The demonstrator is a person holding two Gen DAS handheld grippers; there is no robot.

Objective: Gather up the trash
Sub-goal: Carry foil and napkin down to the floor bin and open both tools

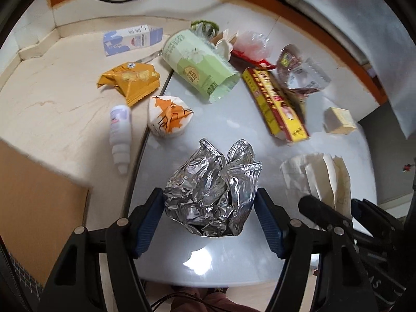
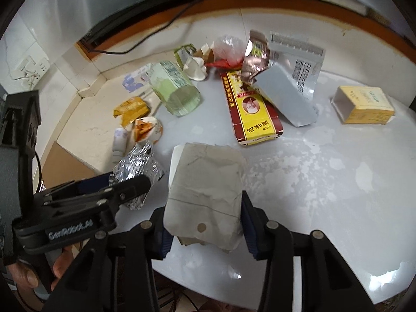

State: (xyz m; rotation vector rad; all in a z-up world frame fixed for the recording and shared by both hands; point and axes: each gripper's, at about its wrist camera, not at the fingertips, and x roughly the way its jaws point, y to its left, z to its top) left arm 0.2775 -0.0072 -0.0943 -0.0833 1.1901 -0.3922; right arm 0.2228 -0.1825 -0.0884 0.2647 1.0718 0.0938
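Cardboard box (image 1: 39, 208) runs off frame left; foil ball (image 2: 137, 169) half hidden behind the left gripper (image 2: 130, 182); carton print unreadable.

Both cameras ride close above the white table (image 1: 325, 156), angled steeply down along their fingers. The left wrist view sits left of the right; both share the foil wad (image 1: 210, 189), yellow-red box (image 2: 251, 109) and green cup (image 1: 200, 62).

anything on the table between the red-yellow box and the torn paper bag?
Nothing. In the right wrist view bare white table separates the red-yellow box from the paper bag, which sits between the right gripper pads.
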